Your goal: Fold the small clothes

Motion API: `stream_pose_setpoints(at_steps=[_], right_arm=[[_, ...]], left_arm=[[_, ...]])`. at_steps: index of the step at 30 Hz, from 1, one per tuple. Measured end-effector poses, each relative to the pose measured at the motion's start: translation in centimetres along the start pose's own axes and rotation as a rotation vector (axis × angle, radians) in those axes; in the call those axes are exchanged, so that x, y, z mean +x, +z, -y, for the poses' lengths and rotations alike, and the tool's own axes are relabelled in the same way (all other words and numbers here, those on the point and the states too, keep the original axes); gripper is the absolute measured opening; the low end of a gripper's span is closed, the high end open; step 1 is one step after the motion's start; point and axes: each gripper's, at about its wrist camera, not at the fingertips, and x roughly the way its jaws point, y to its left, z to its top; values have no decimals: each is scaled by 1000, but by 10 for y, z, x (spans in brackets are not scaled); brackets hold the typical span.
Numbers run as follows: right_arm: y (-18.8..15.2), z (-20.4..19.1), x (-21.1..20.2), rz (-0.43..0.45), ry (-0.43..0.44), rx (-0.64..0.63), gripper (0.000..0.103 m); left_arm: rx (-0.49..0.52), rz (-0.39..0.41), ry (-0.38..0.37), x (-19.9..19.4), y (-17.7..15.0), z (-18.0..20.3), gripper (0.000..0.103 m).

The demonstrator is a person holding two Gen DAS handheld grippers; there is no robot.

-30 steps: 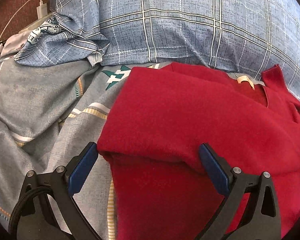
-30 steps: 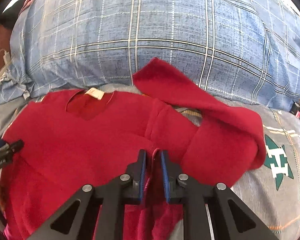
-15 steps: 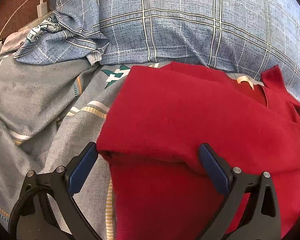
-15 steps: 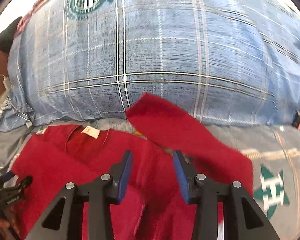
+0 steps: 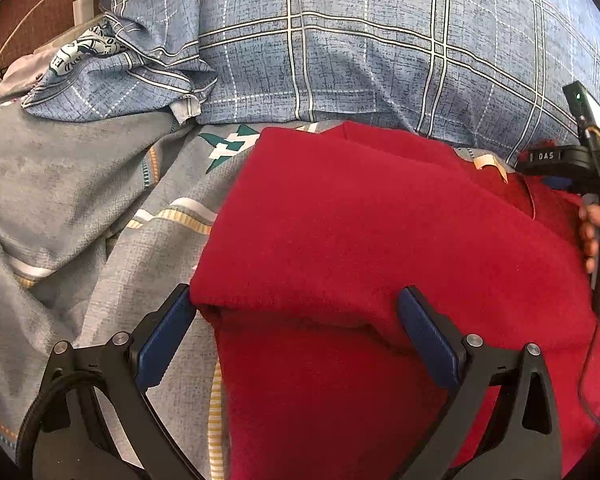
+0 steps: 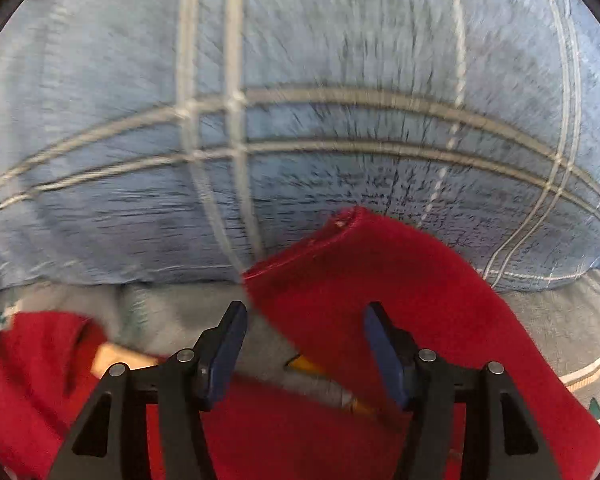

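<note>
A small red sweater lies on the grey bedsheet, its left side folded over. My left gripper is open, its blue pads either side of the folded left edge, resting at the fold. My right gripper is open and empty, close above the sweater's loose red sleeve, which stretches up toward the pillow. The right gripper's body and the hand holding it show at the right edge of the left wrist view. The neck label shows near the collar.
A big blue plaid pillow fills the back, also in the right wrist view. A white charger and cable lie at the far left by a crumpled pillowcase. The right wrist view is motion-blurred.
My right gripper let go of the red cloth, opened wide and moved forward toward the sleeve and pillow. My left gripper stayed open at the folded edge.
</note>
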Motion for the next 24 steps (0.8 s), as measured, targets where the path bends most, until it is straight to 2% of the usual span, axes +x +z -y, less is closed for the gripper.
stream_pose_setpoints(at_steps=[1, 3, 4, 5, 9, 13, 15, 18, 19, 21, 22, 23, 24], right_arm=[[-1, 3, 4, -7, 7, 17, 50], [-1, 9, -1, 15, 46, 52, 28], [-1, 12, -4, 19, 86, 61, 13], [-3, 15, -10, 28, 120, 64, 8], [-14, 27, -56, 119, 189, 31, 2], [-29, 43, -120, 178, 324, -12, 2], [-39, 43, -162, 239, 327, -100, 2], [-49, 39, -188, 267, 240, -221, 3], [-51, 38, -187, 261, 208, -238, 5], [-54, 48, -177, 219, 167, -238, 30], [-57, 53, -171, 194, 136, -231, 58], [-58, 60, -166, 191, 117, -225, 67], [-61, 67, -162, 195, 101, -224, 67]], left_arm=[[-1, 0, 0, 0, 0, 0, 101], [-2, -1, -2, 0, 0, 0, 101], [-3, -1, -2, 0, 0, -1, 101], [-3, -1, -1, 0, 0, -1, 101], [-7, -2, -2, -1, 1, -1, 101], [-28, 0, -14, -6, 1, -5, 101], [-35, 2, -16, -8, 0, -6, 101], [-37, 0, -15, -9, -1, -6, 101], [-38, 2, -15, -9, -1, -6, 101], [-41, -2, -18, -9, -1, -6, 101], [-43, -5, -19, -9, -1, -7, 101], [-45, -6, -19, -8, -1, -6, 101], [-44, -6, -17, -8, -1, -6, 101]])
